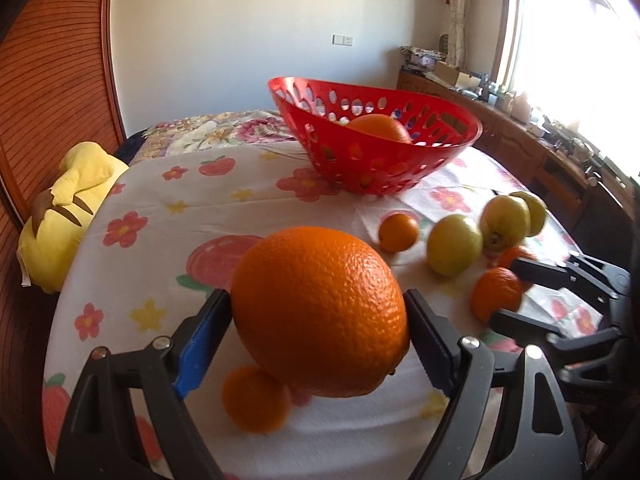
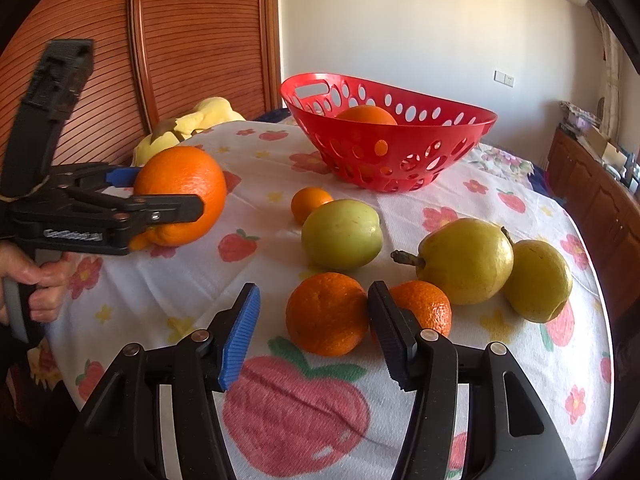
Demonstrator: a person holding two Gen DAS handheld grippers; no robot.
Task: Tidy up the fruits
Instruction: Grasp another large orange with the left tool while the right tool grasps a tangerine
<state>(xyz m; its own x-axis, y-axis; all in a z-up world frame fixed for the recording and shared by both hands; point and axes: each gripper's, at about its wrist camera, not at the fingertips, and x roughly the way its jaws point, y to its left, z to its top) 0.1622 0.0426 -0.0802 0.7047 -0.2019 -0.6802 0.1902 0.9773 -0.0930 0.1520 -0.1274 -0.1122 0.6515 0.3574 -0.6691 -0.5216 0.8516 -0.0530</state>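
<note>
Red basket (image 2: 400, 168), fruit-and-flower-print cloth (image 2: 280, 400)

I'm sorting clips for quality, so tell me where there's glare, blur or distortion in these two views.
Left wrist view: the window is blown out white, the right gripper is smeared. Right wrist view: evenly lit, fruit sharp. Both bend straight lines, like the slatted wooden panel, and have dark corners.

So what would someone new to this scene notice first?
Probably the big orange clamped in the left claw, filling the foreground above the flowered cloth. Behind it stands a red basket already holding one orange, and the right claw straddles a small tangerine.
</note>
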